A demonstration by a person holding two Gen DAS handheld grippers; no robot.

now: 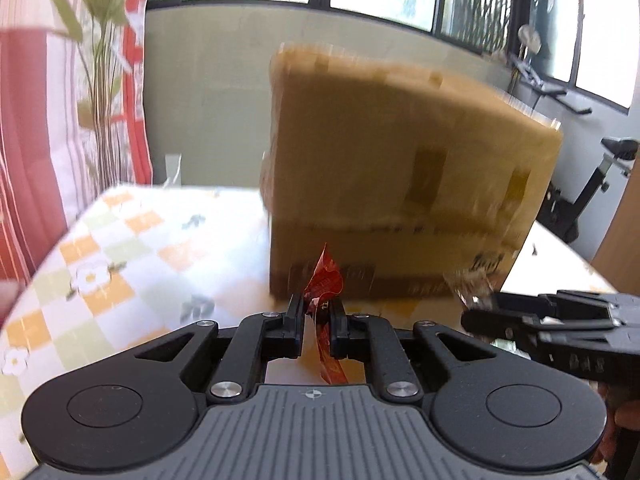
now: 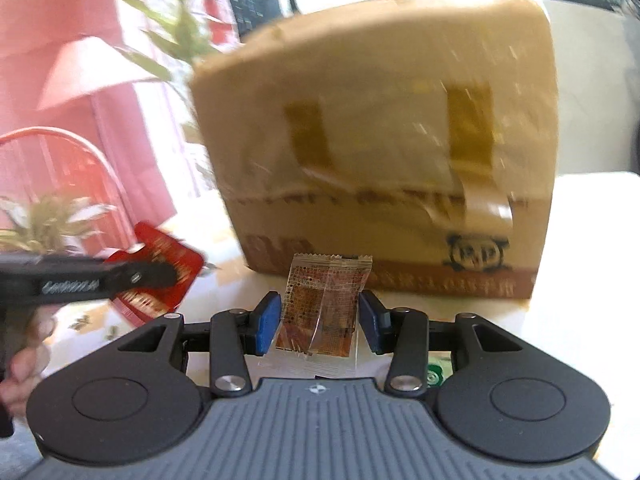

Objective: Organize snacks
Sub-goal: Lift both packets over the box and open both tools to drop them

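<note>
My left gripper (image 1: 317,302) is shut on a thin red snack packet (image 1: 325,278) that stands up between its black fingers, lifted off the table. In the right wrist view this same gripper (image 2: 162,274) enters from the left with the red packet (image 2: 172,252). My right gripper (image 2: 320,314) is shut on a clear packet with a brown pattern (image 2: 326,300), held across its width by the blue pads (image 2: 267,320). The left wrist view shows it at the right (image 1: 476,312), its packet (image 1: 472,282) blurred. A tall cardboard box (image 1: 400,152) (image 2: 380,132) stands just behind both grippers.
The table wears an orange and green checked cloth (image 1: 120,240). Red striped curtains (image 1: 28,140) and a plant (image 1: 100,80) stand at the left. An exercise bike (image 1: 592,192) is at the far right, by the windows. A hand (image 2: 24,364) holds the left gripper.
</note>
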